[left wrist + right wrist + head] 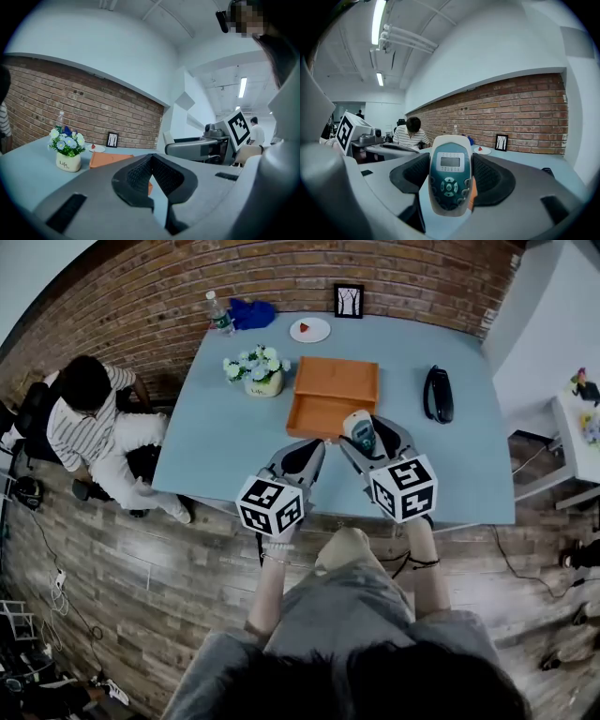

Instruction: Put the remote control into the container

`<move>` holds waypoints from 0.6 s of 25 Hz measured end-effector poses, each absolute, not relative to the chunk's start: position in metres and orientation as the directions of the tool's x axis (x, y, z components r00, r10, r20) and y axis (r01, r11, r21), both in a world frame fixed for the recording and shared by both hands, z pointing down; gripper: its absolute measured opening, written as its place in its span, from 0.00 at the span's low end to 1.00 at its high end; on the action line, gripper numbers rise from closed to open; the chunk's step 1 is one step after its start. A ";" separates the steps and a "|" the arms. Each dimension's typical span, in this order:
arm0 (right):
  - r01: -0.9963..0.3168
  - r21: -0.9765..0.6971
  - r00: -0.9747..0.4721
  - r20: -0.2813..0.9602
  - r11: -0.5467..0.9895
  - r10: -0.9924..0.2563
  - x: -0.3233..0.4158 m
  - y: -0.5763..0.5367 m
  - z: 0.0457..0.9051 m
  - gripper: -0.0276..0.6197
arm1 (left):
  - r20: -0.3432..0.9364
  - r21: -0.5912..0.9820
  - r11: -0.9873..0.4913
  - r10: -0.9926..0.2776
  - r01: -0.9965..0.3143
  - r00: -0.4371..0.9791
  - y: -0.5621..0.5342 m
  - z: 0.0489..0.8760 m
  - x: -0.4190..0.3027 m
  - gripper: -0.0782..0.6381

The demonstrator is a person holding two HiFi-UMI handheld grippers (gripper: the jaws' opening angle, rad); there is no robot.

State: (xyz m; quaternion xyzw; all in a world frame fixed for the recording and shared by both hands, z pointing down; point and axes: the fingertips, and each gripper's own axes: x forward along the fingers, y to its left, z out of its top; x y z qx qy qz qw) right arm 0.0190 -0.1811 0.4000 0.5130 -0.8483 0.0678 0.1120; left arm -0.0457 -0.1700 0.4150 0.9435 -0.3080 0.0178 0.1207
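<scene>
The white and teal remote control (450, 180) with a small screen stands upright between the pads of my right gripper (450, 185), which is shut on it. In the head view that remote control (360, 431) is held just beyond the front right corner of the orange container (334, 395) in the middle of the pale blue table (216, 437). My left gripper (317, 448) hovers beside it, near the container's front edge; its jaws are shut with nothing between them (151, 178). The orange container (110, 159) shows ahead of the left jaws.
A white pot of flowers (260, 369) stands left of the container. A black phone handset (438, 394) lies at the right. At the table's back are a plate (310, 330), a water bottle (218, 313), a blue cloth (251, 313) and a small picture frame (349, 300). A person (94, 418) sits at the left.
</scene>
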 end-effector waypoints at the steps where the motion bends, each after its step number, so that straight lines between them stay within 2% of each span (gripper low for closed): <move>1: -0.887 0.002 -0.444 0.267 0.461 -0.856 0.022 -0.182 0.402 0.49 | 0.107 0.220 -0.783 -0.573 -0.581 0.812 -0.171 0.416 -0.043 0.11; 15: -0.874 -0.002 -0.460 0.325 0.485 -0.826 0.022 -0.236 0.419 0.49 | 0.150 0.253 -0.772 -0.564 -0.583 0.812 -0.217 0.433 -0.038 0.11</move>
